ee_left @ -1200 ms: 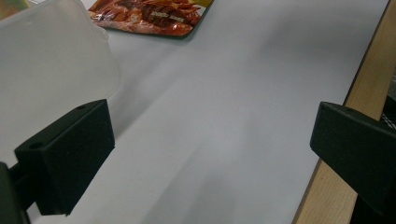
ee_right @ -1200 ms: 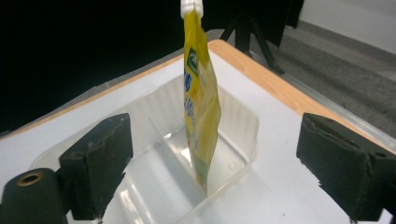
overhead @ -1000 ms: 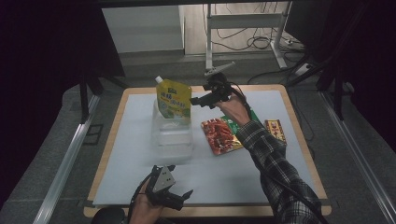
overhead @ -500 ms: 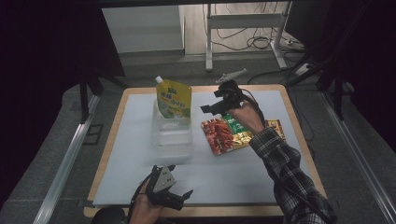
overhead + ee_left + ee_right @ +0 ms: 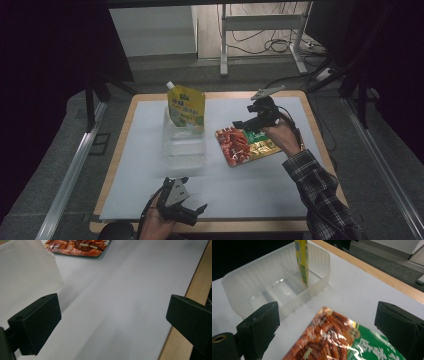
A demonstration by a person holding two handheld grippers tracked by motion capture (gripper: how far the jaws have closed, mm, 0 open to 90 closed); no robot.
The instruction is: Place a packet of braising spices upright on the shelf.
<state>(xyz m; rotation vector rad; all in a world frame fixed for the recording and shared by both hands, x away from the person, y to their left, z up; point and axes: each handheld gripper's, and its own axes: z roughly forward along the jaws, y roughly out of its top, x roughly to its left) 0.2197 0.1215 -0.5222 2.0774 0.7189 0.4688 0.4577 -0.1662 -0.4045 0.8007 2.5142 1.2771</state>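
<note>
Nearest the person, the left gripper (image 5: 186,210) rests at the front edge of the white table mat (image 5: 150,165), its jaws wide apart with nothing between them; its own view looks across bare mat toward the clear plastic bin (image 5: 27,277) and a corner of the red snack packet (image 5: 77,246). Farther out, the right gripper (image 5: 250,121) hovers above the far end of the red snack packet (image 5: 236,145), which lies flat on the mat just right of the clear plastic bin (image 5: 184,142), with a green-and-gold packet (image 5: 262,147) at its right side. In the right gripper view the jaws stand wide apart, empty, with the red snack packet (image 5: 329,340) directly below them and the divided bin (image 5: 274,290) beyond. The yellow spouted pouch (image 5: 186,106) already stands upright in the bin's far compartment, so the step in hand looks like picking the next packet to load. The next move calls for lowering over an edge of the flat packet, tilting so one jaw can slip under the foil, then closing firmly enough that the slick wrapper does not slide out. Compared with a second ago, the right gripper has drawn back from the yellow pouch, toward the person and over the packets, while the left gripper has stayed put.
</note>
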